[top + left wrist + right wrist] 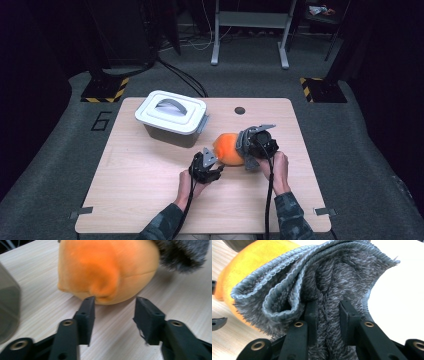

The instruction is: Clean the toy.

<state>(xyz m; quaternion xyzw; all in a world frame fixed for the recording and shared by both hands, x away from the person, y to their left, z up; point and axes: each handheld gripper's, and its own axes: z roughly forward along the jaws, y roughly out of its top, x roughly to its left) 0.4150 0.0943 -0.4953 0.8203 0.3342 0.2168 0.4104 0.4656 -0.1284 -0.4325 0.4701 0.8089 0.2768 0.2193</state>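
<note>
Both forearms come in over the table's (150, 200) near edge. The left gripper (216, 161) lies low on the table, its jaws parted with nothing between the pads. The right gripper (246, 150), just beside it, pinches grey cloth (332, 290) tight.

Table lit, surroundings dark; close-ups slightly blurred.

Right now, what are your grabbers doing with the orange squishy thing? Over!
Left gripper open, jaws just at the orange cushion. Right gripper shut on its grey fluffy cloth. Lidded box stands apart, not in the way.
</note>
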